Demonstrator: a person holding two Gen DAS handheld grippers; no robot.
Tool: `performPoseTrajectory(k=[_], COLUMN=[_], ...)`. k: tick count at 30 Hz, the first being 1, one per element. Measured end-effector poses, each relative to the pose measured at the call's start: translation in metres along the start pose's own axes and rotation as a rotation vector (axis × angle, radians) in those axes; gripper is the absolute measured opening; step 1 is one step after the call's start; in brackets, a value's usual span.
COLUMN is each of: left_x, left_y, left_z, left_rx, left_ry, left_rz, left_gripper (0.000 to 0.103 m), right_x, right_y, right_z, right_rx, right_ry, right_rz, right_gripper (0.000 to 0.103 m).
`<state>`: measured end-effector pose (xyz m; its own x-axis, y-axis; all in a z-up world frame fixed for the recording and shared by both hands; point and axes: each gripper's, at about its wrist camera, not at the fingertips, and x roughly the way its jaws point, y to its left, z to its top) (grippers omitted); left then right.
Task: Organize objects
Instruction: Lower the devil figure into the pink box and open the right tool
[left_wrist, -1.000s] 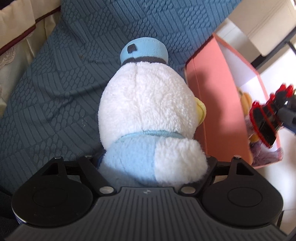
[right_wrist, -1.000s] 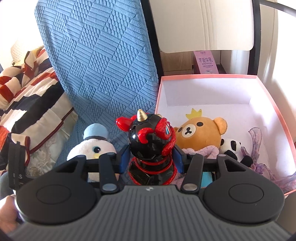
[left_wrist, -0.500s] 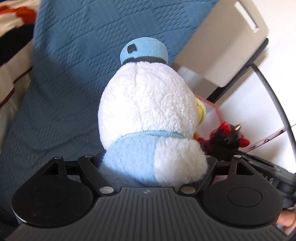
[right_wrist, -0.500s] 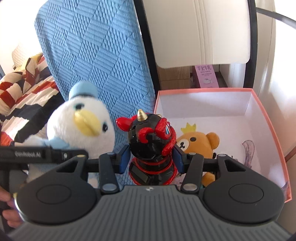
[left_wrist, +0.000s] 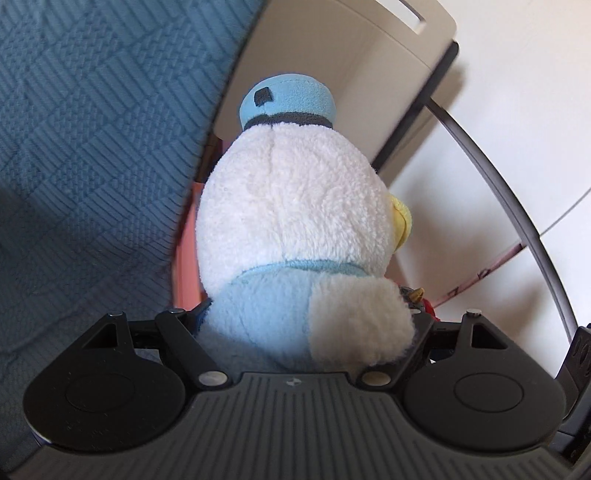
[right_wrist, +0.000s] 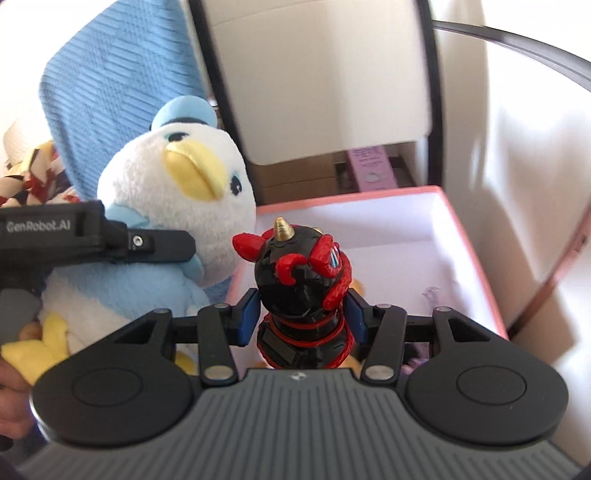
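Left wrist view: the left tool (left_wrist: 295, 332) grips a white plush duck (left_wrist: 295, 229), which blocks most of what lies ahead. A blue quilted blanket (left_wrist: 92, 147) lies to its left.

Right wrist view: the right tool (right_wrist: 301, 317) clamps a black-and-red horned figurine (right_wrist: 301, 280) above a pink box (right_wrist: 469, 258), with the duck just left and a beige cabinet (right_wrist: 314, 81) beyond.

Legible markings — one item only. "GenRobot.AI", white lettering on the black side of the left gripper (right_wrist: 155, 245), seen in the right wrist view. Pink carton (right_wrist: 371, 171) behind the pink box (right_wrist: 476, 266) — carries print, too blurred to read. No other text.
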<state>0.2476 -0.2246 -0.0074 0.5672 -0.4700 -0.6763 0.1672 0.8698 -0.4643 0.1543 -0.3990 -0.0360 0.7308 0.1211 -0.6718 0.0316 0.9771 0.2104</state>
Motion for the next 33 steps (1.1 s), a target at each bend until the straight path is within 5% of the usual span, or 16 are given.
performPoseTrajectory(k=[10,20,25,33], left_x=[0.059,0.094,0.096,0.043], left_y=[-0.037,-0.039,-0.037,-0.038], left_z=[-0.018,-0.028,-0.025,0.006], left_rx=[0.084,0.129,0.135,0.129], left_ry=[0.080,0.157,0.195,0.083], left_rz=[0.009,0.037,0.056,-0.026], left_gripper=[0.083,0.084,0.086,0.091], right_x=[0.013,0.029,0.021,-0.019], right_y=[-0.060,-0.077,-0.079,-0.069], right_z=[-0.039,-0.054,-0.041,-0.001], right_rx=[0.100,0.139,0.142,0.144], right_ry=[0.050,0.062,0.032,-0.061], right_rz=[-0.121,-0.146,-0.140,-0.107], right_gripper=[0.053,0.048,0.048,0.048])
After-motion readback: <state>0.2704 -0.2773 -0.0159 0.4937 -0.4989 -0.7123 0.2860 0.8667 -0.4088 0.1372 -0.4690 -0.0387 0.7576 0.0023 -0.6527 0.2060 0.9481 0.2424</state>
